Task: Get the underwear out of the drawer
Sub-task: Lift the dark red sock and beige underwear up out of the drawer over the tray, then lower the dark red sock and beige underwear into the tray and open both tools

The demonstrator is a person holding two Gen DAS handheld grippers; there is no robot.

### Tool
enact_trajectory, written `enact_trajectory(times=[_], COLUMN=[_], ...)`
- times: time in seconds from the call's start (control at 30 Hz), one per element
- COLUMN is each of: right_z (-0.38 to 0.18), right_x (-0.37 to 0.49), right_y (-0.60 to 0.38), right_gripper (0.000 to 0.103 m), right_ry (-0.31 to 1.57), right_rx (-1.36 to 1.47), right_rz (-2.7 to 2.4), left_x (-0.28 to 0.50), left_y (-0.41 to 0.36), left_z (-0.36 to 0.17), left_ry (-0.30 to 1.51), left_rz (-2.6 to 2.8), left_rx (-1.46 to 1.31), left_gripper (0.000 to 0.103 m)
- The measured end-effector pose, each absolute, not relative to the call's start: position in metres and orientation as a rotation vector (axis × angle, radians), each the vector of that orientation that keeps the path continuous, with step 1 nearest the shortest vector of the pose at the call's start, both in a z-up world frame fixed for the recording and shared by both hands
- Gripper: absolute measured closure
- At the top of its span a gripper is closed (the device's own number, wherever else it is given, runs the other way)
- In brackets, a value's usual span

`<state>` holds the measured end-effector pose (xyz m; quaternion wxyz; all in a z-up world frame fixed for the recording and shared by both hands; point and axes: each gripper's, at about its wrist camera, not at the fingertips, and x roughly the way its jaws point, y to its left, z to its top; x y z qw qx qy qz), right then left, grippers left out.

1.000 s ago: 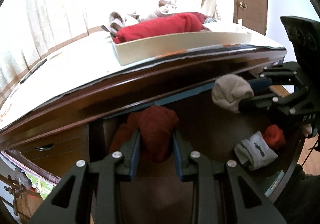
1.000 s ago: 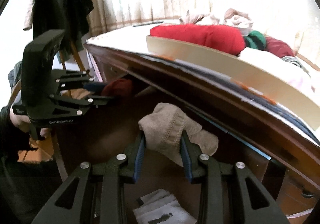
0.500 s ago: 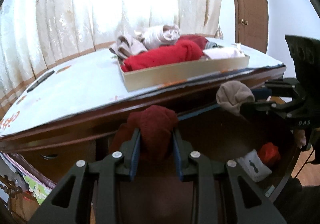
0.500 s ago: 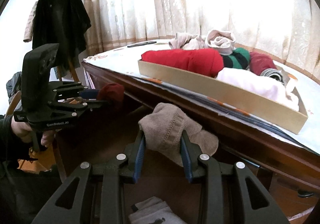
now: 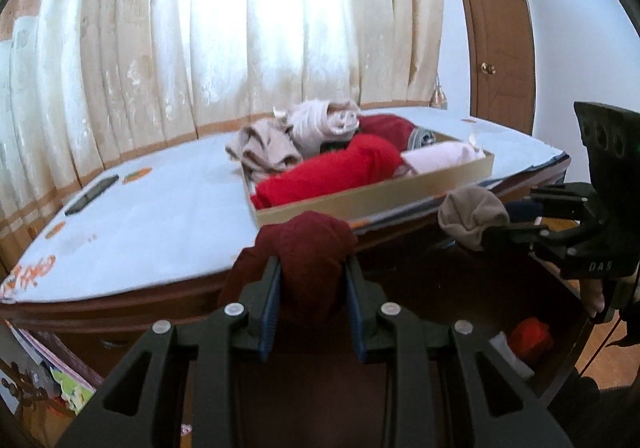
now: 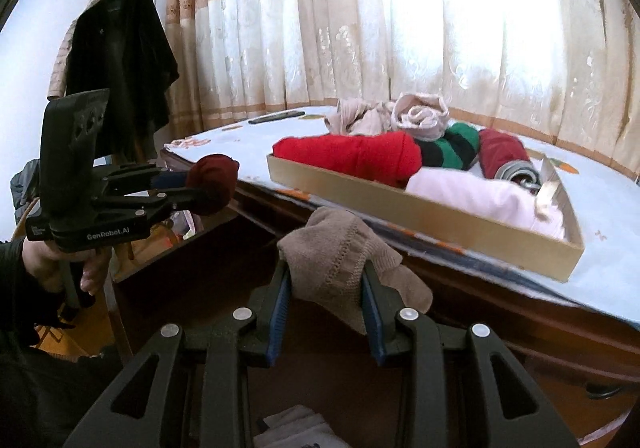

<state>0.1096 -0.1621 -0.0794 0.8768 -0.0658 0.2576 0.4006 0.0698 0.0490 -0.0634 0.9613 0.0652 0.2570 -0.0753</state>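
both claws higher than a second ago, left claw point(image 5: 310, 290) lifting the dark red roll point(image 5: 308, 248) above the tabletop point(image 5: 160, 216) edge, right claw point(image 6: 326, 288) raising the beige roll point(image 6: 340, 248) likewise, drawer point(image 5: 560, 328) lower in view

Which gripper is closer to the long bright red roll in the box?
Left. The left gripper sits just in front of the red roll; the right gripper is off to the side by the box's far end.

A dark maroon knitted bundle point(image 5: 310, 260), a beige ribbed bundle point(image 6: 340, 252), a bright red roll point(image 6: 352, 156), and a green-and-black striped roll point(image 6: 456, 146).
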Motion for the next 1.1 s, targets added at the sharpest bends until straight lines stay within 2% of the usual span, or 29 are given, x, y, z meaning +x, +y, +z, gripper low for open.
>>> enact_trajectory(times=[0.6, 1.1], right_z=[-0.032, -0.012], right_x=[0.137, 0.193], right_y=[-0.177, -0.189], right_gripper=[0.067, 0.067], right_ry=[0.448, 0.495], right_rx=[-0.140, -0.097], right_rz=[0.762, 0.687], left_x=[0.117, 0.169], left_y=[0.029, 0.022], left_z=[-0.011, 0.003], left_ry=[0.459, 0.499], left_rz=[-0.205, -0.211], left_rx=[0.203, 0.248], left_gripper=[0.075, 0.075])
